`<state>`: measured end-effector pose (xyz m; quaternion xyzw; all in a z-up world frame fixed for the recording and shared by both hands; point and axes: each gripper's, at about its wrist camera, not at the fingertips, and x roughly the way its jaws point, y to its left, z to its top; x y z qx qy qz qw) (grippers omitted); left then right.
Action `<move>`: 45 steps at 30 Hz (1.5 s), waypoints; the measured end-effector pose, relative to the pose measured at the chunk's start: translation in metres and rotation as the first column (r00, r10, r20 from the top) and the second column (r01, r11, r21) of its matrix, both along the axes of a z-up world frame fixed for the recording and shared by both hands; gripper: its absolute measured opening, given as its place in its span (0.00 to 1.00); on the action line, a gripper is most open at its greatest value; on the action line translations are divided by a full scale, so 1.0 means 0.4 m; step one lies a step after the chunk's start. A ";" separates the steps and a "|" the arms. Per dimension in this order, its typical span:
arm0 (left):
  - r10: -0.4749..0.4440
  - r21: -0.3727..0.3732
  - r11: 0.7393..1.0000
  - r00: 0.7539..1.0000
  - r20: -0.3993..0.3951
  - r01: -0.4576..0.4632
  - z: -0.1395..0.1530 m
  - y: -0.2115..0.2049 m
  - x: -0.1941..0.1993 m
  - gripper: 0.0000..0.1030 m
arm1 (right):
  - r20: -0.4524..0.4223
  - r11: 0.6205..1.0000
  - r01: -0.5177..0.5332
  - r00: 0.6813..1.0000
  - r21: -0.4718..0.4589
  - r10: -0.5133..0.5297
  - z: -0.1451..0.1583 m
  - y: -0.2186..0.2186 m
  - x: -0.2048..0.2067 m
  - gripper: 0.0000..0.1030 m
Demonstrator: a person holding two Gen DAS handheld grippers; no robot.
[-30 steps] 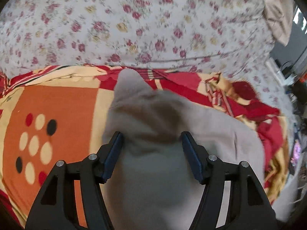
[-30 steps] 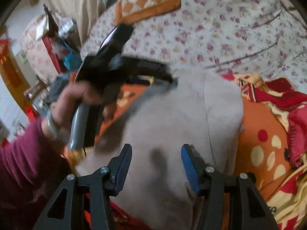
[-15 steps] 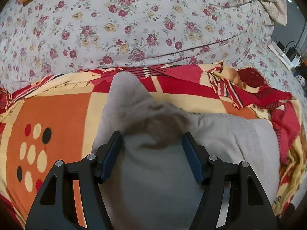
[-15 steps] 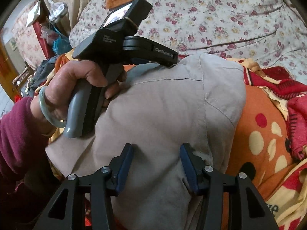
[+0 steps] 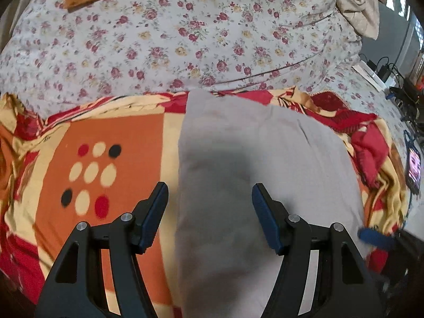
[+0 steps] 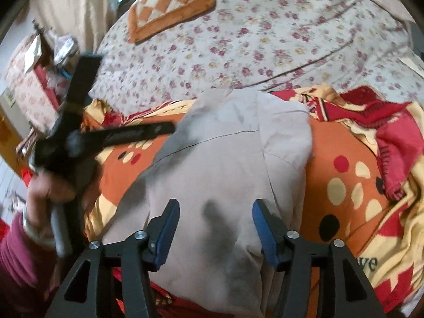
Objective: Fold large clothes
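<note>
In the left wrist view, the orange blanket point(image 5: 114, 143) with its dots fills the left side of the frame, lying on the bed under a flowered sheet point(image 5: 185, 39) that runs across the top. The left claw point(image 5: 209, 212) sits low in the middle, its two blue-padded arms wide apart and gripping nothing; the left arm is over the blanket, the right one over the grey garment point(image 5: 254, 164). That garment lies as a flat folded panel from the centre to the right of the frame, its left edge straight, with crumpled red blanket folds beyond it and a phone point(image 5: 414, 167) at the far right edge.

In the right wrist view, the person's left hand point(image 6: 50, 185) holds its tool, blurred, at the left of the frame, beside the garment's upper left corner. The right claw point(image 6: 216, 225) is at bottom centre, arms spread and holding nothing, above the garment point(image 6: 225, 159), which shows a seam and a flap folded in on the right.

The risk, as I judge it, is that the next pinch takes only the top layer, or catches the blanket too, since the left arm of the left claw is off the cloth; either would drag the fold askew. The soft, rumpled bedding could also let the panel slide and open.
</note>
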<state>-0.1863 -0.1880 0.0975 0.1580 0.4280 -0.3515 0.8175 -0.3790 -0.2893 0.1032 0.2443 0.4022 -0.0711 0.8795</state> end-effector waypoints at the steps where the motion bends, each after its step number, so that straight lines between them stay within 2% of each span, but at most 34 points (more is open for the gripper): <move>1: 0.002 -0.001 1.000 1.000 0.002 -0.002 -0.001 0.011 -0.011 0.63 | -0.005 1.000 0.012 1.000 0.001 -0.012 0.002 0.000 0.000 0.56; 5: 0.025 -0.006 1.000 0.999 0.027 -0.025 -0.004 0.054 -0.054 0.63 | -0.020 0.998 0.051 0.998 -0.046 -0.052 0.017 0.015 0.001 0.68; 13: 0.071 -0.038 0.997 0.997 0.037 -0.070 -0.005 0.116 -0.101 0.63 | -0.054 0.985 0.112 0.991 -0.130 -0.120 0.025 0.021 0.023 0.71; 17: 0.097 -0.042 0.995 0.994 0.055 -0.095 -0.009 0.135 -0.111 0.65 | -0.058 0.981 0.133 0.988 -0.141 -0.142 0.024 0.021 0.026 0.77; 22: 0.107 -0.035 0.994 0.994 0.033 -0.106 -0.018 0.139 -0.103 0.65 | -0.068 0.975 0.156 0.983 -0.159 -0.169 0.018 0.019 0.034 0.78; 29: 0.117 -0.044 0.992 0.992 0.043 -0.115 -0.022 0.139 -0.106 0.65 | -0.086 0.968 0.189 0.975 -0.167 -0.205 0.007 0.008 0.045 0.78; 45: 0.134 -0.052 0.990 0.990 0.036 -0.132 -0.028 0.134 -0.090 0.65 | -0.104 0.964 0.196 0.971 -0.181 -0.217 -0.006 0.000 0.066 0.79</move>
